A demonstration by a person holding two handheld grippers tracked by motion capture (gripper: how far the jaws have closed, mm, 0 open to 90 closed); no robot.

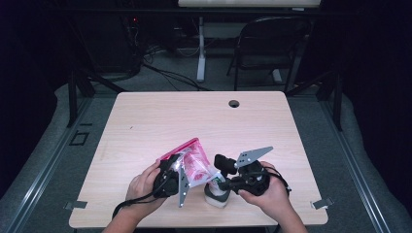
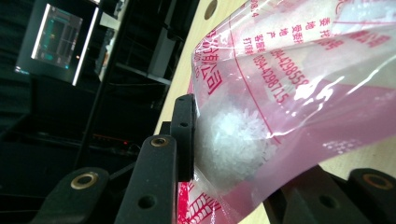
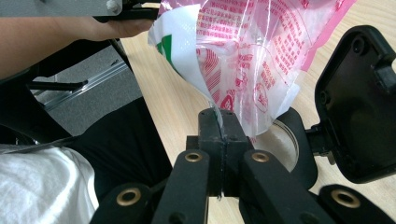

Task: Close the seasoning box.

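Note:
A clear plastic bag (image 1: 194, 162) with pink print and a pink top edge hangs tilted over the table's front. White grains (image 2: 233, 135) lie inside it. My left gripper (image 1: 177, 170) is shut on the bag's side, which bulges between the jaws of the left gripper (image 2: 243, 161). My right gripper (image 1: 222, 183) is shut on the bag's lower corner; the jaws of the right gripper (image 3: 219, 123) pinch its thin film edge. Just beneath that corner stands a small round container (image 3: 282, 140), its black lid (image 3: 357, 102) flipped open. The container (image 1: 216, 195) sits near the front edge.
The light wooden table (image 1: 194, 121) has a cable hole (image 1: 234, 103) at the back. A folding chair (image 1: 272, 39) and a desk leg (image 1: 200, 48) stand beyond it. The person's forearm (image 3: 51, 37) and white sleeve (image 3: 42, 186) are close by.

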